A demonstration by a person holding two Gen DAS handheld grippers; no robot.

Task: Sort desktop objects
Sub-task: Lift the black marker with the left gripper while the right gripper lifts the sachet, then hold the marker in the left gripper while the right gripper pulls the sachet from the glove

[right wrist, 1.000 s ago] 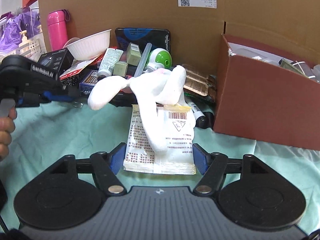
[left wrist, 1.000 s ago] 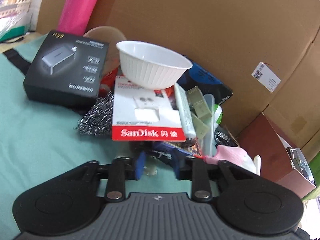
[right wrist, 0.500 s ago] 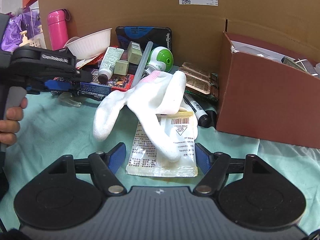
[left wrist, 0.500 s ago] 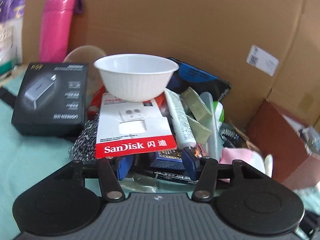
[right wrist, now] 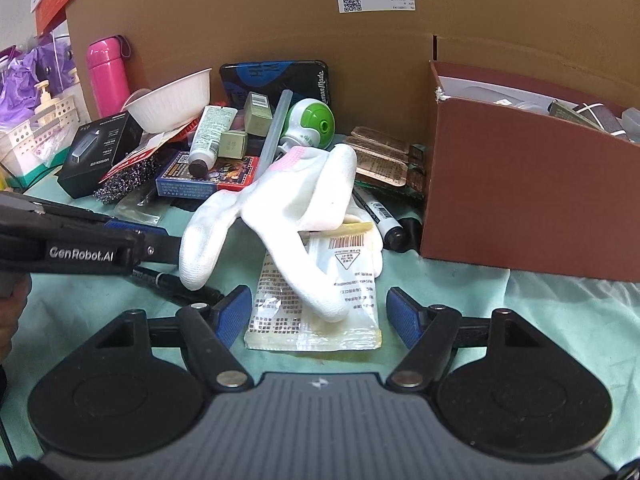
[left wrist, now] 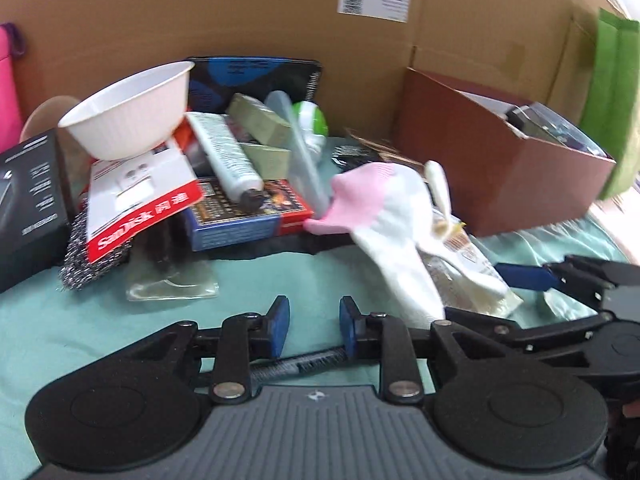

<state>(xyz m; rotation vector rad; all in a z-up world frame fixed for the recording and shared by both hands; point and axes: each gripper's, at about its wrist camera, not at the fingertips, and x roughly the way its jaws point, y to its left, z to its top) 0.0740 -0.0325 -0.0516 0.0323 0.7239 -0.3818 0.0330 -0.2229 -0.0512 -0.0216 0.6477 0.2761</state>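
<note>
My left gripper (left wrist: 312, 326) is shut on a black marker pen (left wrist: 296, 364), held crosswise low between its blue pads; the pen also shows in the right wrist view (right wrist: 176, 286) below the left gripper's arm. My right gripper (right wrist: 320, 314) is open and empty, straddling a white printed packet (right wrist: 316, 320) on the green cloth. A white and pink glove (right wrist: 296, 208) lies over that packet; it also shows in the left wrist view (left wrist: 384, 216). A pile of desktop items lies behind.
A brown box (right wrist: 532, 184) with items stands at right. The pile holds a white bowl (left wrist: 128, 116), SanDisk card (left wrist: 136, 204), black box (right wrist: 100, 152), tube (left wrist: 228, 156), card box (left wrist: 248, 212), steel scourer (left wrist: 80, 256). Cardboard wall (right wrist: 280, 20) behind; pink bottle (right wrist: 108, 72) at left.
My left gripper closed on the marker pen, pulled back from the pile and swung right. My right gripper stayed open and moved slightly closer over the packet.
</note>
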